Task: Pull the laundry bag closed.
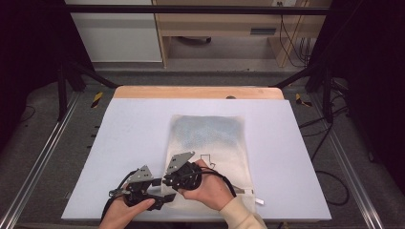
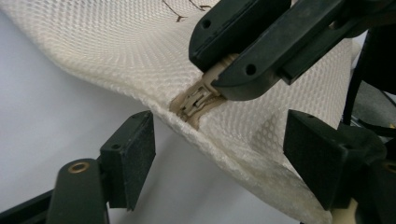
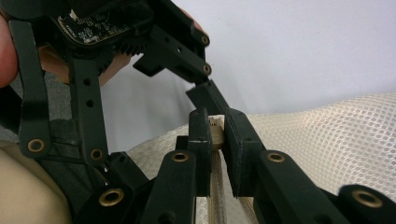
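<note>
Hands low at the tabletop's [image 1: 124, 124] near edge, we clamp our right tool [image 3: 215, 135] on the zipper pull [image 2: 198, 98] of the mesh bag [image 1: 210, 138], left tool [image 2: 219, 154] spread apart just beside it.

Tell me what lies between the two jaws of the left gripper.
In the left gripper view, the open left gripper has the corner edge of the mesh bag between its jaws, untouched. Just beyond, the right gripper is shut on the zipper pull.
</note>
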The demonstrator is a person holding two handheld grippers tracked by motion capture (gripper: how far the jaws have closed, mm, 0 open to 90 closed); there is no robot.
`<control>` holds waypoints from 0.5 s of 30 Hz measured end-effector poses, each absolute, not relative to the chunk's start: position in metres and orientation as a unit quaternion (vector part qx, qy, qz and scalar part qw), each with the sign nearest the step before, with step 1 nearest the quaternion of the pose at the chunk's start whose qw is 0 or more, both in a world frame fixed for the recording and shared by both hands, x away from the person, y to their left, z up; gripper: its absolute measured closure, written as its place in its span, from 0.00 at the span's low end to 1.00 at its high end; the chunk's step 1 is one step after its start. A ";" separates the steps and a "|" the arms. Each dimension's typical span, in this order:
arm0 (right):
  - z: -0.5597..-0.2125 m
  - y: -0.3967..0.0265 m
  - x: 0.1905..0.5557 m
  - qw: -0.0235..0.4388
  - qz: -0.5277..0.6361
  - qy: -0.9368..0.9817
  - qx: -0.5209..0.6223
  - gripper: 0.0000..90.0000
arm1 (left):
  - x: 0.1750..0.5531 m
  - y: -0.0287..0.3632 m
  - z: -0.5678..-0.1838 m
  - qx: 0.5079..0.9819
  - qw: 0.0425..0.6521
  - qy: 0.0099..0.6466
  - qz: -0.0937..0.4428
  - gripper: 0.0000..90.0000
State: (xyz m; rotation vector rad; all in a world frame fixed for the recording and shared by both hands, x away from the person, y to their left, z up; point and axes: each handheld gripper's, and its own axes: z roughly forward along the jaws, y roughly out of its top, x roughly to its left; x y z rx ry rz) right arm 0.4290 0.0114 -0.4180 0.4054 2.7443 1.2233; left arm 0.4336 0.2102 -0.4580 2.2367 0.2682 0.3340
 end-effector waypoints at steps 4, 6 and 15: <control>-0.418 0.012 0.429 0.055 0.402 0.904 0.133 0.91 | 0.437 0.208 -0.461 0.892 0.420 0.103 0.129 0.30; -0.418 0.012 0.428 0.055 0.400 0.905 0.133 0.91 | 0.438 0.207 -0.462 0.890 0.428 0.102 0.122 0.33; -0.419 0.012 0.429 0.055 0.401 0.905 0.134 0.91 | 0.444 0.203 -0.467 0.890 0.432 0.099 0.108 0.42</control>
